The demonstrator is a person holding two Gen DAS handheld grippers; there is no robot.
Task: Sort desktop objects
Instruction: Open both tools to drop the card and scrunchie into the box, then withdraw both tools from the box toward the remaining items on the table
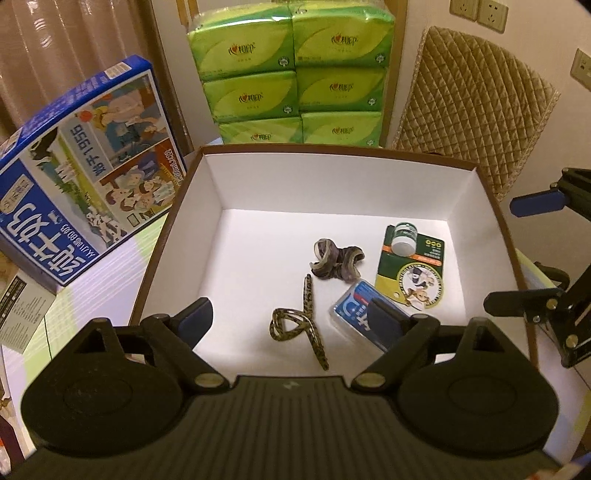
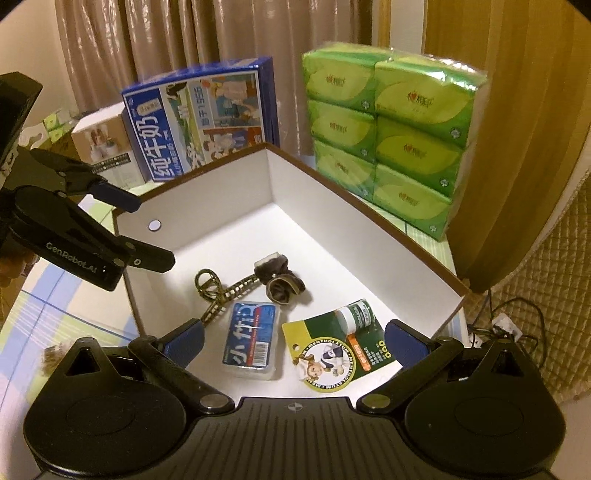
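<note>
Matte white cardboard box (image 1: 207, 206), crumpled brown fabric scrunchie (image 1: 338, 260), glossy rectangular floss case (image 2: 251, 339)

Warm, dim, yellowish indoor light. Brownish-pink curtain (image 2: 155, 44) hangs in vertical folds along back. Cream wall (image 1: 436, 33) to right carries beige sockets (image 1: 478, 14). Quilted tan cushion (image 1: 476, 107) leans upright against that wall. Tabletop (image 2: 48, 295) covered in pale cloth with green and blue checks. Dark cables and white plug (image 2: 506, 325) lie low beside quilted fabric, near table edge.
</note>
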